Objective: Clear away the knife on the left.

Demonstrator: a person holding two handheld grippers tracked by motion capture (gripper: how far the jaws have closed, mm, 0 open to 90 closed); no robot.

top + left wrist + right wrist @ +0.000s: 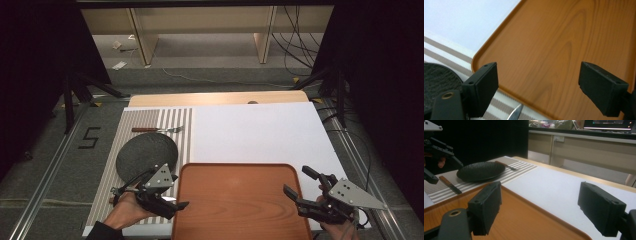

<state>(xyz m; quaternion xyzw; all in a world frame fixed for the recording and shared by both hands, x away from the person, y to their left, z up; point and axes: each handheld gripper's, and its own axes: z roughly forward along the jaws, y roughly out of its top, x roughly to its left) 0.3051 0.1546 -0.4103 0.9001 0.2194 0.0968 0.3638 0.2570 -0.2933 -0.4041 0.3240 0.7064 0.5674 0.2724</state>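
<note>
Both grippers are sitting with jaws wide, holding nothing. Left gripper point(176, 200) is hovering at the wooden tray's point(235, 210) left edge, right gripper point(299, 186) at its right edge.

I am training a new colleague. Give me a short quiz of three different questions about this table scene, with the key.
1. True or false: the fork lies on the black plate.
2. Which tongs are nearer the plate: A) left tongs B) right tongs?
3. Fill in: the wooden tray holds ____ objects.

Key: 1. False, it lies on the striped placemat beyond the plate. 2. A. 3. No.
</note>
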